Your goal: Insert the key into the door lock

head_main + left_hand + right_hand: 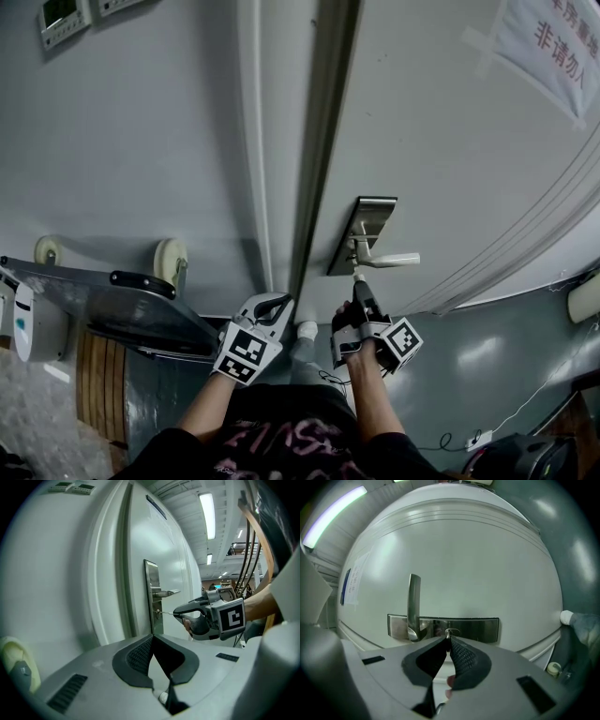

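A steel lock plate (362, 234) with a lever handle (388, 260) sits on the pale door (450, 141). My right gripper (357, 280) is shut on a thin metal key (166, 613) and points level at the plate. The key's tip is at the keyhole (158, 613) below the handle (164, 592). In the right gripper view the key (448, 633) shows just past the closed jaw tips, against the lock plate (478, 629). My left gripper (271, 305) hangs to the left near the door frame, its jaws (152, 637) shut with nothing between them.
The door frame (319, 141) runs up the middle, with grey wall to its left. A metal trolley (141, 305) with wheels (171, 259) stands at the left. A paper notice (553, 42) is taped on the door. A cable and power strip (478, 439) lie on the floor at the right.
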Available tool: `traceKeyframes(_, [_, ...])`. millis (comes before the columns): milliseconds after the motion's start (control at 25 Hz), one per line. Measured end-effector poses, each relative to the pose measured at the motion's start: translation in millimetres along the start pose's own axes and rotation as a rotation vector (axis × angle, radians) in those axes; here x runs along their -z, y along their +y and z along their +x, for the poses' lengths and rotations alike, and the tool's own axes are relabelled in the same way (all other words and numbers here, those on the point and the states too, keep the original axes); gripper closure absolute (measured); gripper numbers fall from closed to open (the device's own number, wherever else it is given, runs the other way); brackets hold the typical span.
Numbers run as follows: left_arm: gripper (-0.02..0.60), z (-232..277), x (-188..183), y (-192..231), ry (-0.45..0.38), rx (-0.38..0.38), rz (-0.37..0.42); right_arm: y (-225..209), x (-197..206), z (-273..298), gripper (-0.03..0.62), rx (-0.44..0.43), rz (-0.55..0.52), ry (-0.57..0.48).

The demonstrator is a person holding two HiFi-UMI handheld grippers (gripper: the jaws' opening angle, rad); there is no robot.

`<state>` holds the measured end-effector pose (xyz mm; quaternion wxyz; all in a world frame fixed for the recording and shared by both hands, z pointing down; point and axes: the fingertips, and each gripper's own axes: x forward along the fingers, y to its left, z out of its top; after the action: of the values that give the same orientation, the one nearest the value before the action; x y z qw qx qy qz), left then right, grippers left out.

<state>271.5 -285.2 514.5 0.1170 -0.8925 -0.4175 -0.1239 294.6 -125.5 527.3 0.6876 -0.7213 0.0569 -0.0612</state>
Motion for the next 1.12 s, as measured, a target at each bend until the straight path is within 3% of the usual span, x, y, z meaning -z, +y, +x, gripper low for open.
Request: traceKeyframes(1120, [0.569, -1, 10, 2, 0.027, 0.004, -0.011, 1, 7, 13, 0.514, 0.002, 0.024, 0.035])
